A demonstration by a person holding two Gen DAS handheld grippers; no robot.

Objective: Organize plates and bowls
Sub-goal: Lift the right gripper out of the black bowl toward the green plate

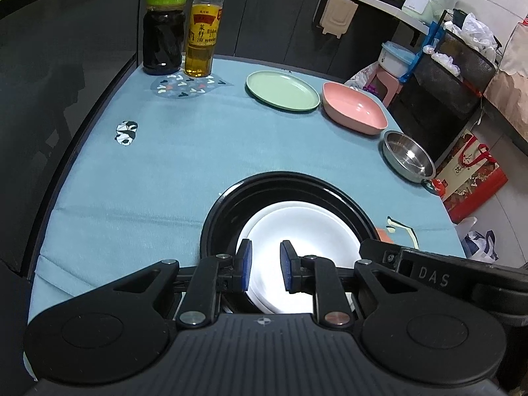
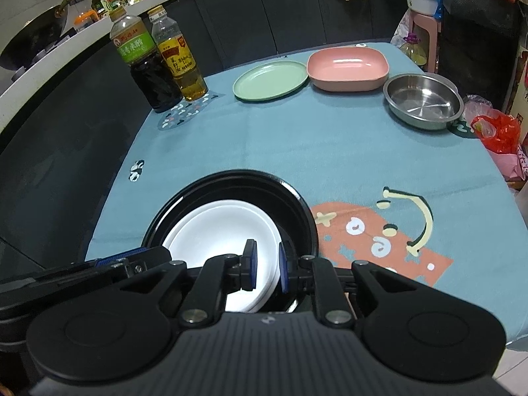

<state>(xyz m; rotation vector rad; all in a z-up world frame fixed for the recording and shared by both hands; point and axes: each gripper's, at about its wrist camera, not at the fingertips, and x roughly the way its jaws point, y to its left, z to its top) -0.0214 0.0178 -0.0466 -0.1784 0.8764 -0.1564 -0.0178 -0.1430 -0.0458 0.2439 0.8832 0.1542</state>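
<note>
Hovering side by side over the black plate (image 1: 214,211), the left gripper (image 1: 265,265) and right gripper (image 2: 266,265) hold narrow gaps, empty. White plates (image 2: 217,227) lie stacked inside it, just beneath both.

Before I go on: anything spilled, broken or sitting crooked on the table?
No spills or damage. One oddity: the white plates in the black dish lie off-centre, not nested evenly. The green plate, pink bowl and steel bowl sit flat.
</note>
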